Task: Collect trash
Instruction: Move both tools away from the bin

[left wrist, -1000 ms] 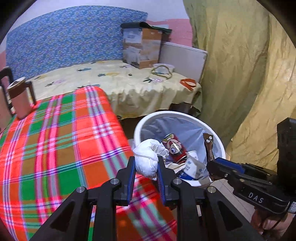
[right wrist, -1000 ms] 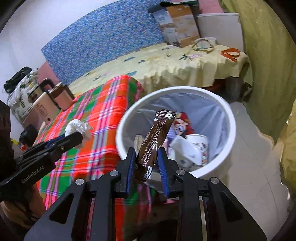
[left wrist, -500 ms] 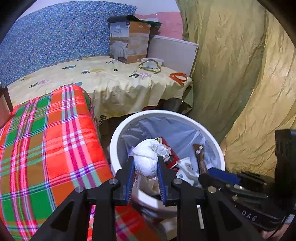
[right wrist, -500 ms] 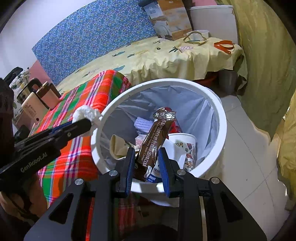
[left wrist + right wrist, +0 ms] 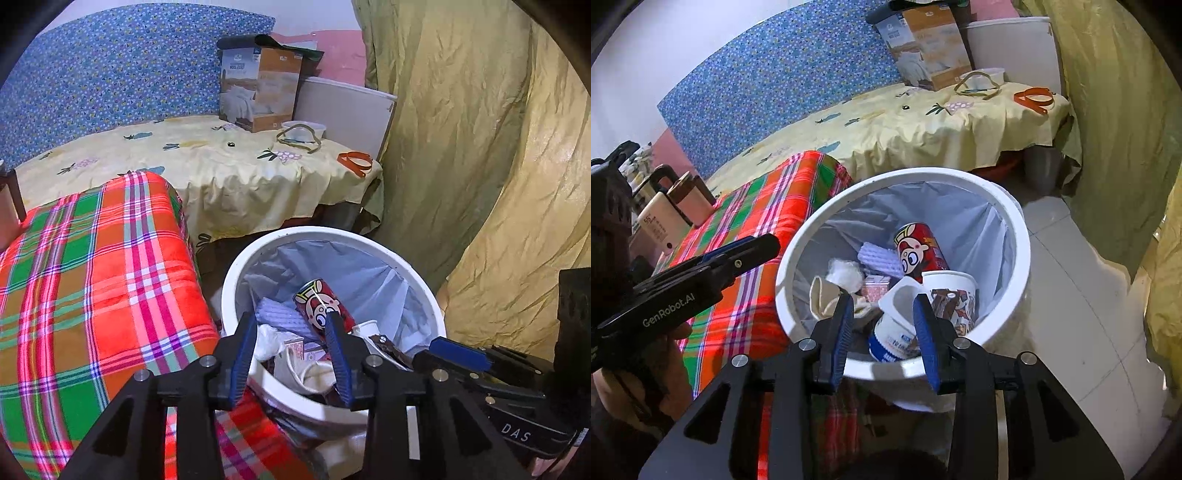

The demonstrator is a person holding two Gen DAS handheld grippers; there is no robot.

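Evidently both tools were spent: the left gripper (image 5: 291,354) stood wide apart with nothing between its blue pads, and the right gripper (image 5: 884,332) stood just as wide and just as empty. Each hung over the near rim of the white bin (image 5: 1021,236), which sat on the floor just beside the end of the plaid blanket (image 5: 92,288), close enough that trash lifted off the bedding needed only a short carry to the drop.

Inside the grey liner the trash lay heaped toward the near wall. A crumpled white tissue (image 5: 846,275) rested at the left edge of the pile, against a beige scrap. A red cartoon can (image 5: 918,251) leaned near the middle, with a patterned paper cup (image 5: 951,291) touching it on the right and a white tub with blue print (image 5: 894,339) tipped against the near wall. A dark brown wrapper (image 5: 388,345) lay at the bin's right side, partly hidden behind the right tool in the left view.

Judging from the open, empty jaws poised above the pile, the drop looked done. No loose litter showed on the visible part of the blanket, so whether more remained to collect could not be told.
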